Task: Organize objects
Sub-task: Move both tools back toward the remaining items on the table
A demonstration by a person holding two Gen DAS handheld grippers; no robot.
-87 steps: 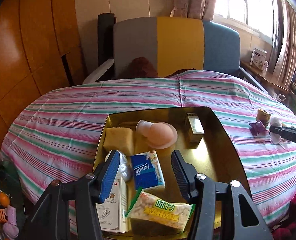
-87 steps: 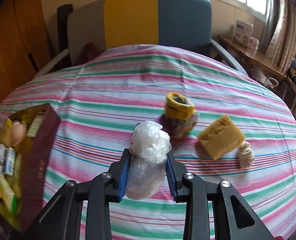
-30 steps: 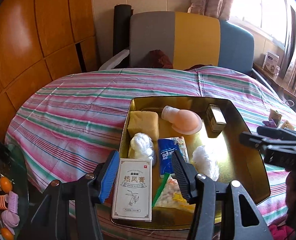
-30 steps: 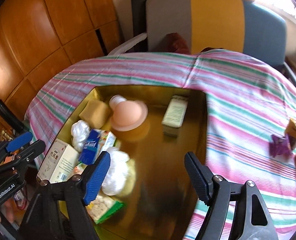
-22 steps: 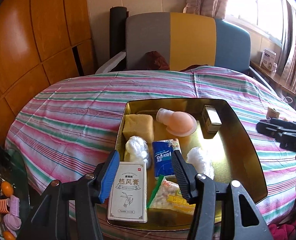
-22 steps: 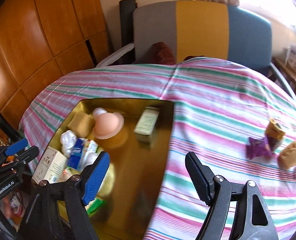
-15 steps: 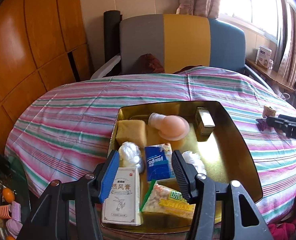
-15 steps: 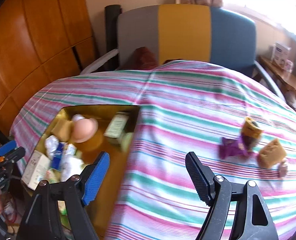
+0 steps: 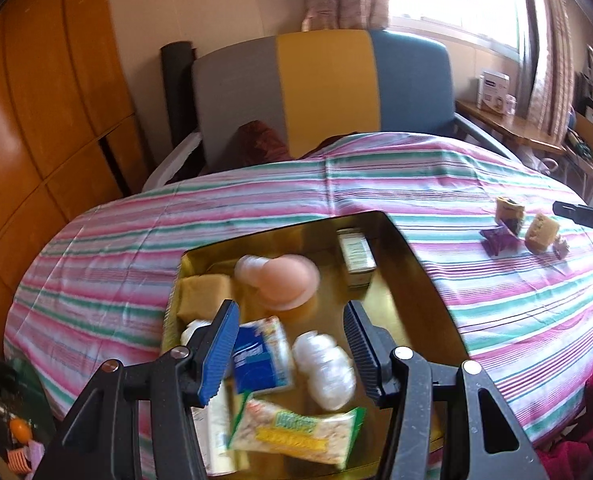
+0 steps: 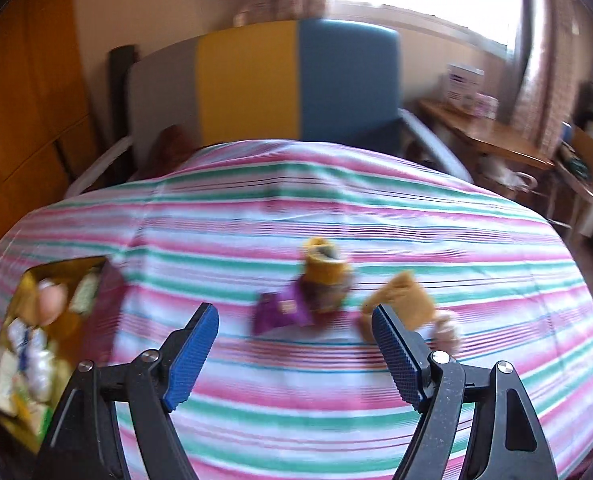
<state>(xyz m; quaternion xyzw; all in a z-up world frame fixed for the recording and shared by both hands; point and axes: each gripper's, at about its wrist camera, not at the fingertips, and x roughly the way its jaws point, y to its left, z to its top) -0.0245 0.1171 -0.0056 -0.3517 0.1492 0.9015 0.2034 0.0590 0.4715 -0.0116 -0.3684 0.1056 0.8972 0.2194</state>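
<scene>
A gold tray (image 9: pixel 424 280) on the striped table holds a yellow sponge (image 9: pixel 204 292), a pink round object (image 9: pixel 288 280), a small box (image 9: pixel 356 256), a blue tissue pack (image 9: pixel 256 356), a white plastic bag (image 9: pixel 328 364) and a snack packet (image 9: pixel 296 432). My left gripper (image 9: pixel 292 344) is open and empty above the tray's near end. My right gripper (image 10: pixel 296 356) is open and empty above the cloth, facing a yellow-topped jar (image 10: pixel 324 268), a purple wrapper (image 10: pixel 280 312) and a yellow sponge (image 10: pixel 404 304). The tray (image 10: pixel 108 280) shows at the left in the right wrist view.
A grey, yellow and blue chair (image 9: pixel 324 88) stands behind the table. Wooden panels (image 9: pixel 36 120) line the left wall. A side shelf with a white box (image 9: pixel 494 88) stands at the right under the window. The table edge drops off at my left.
My right gripper let go of the white plastic bag in the tray, then swung right to face the jar, wrapper and sponge. My left gripper shifted slightly over the tray.
</scene>
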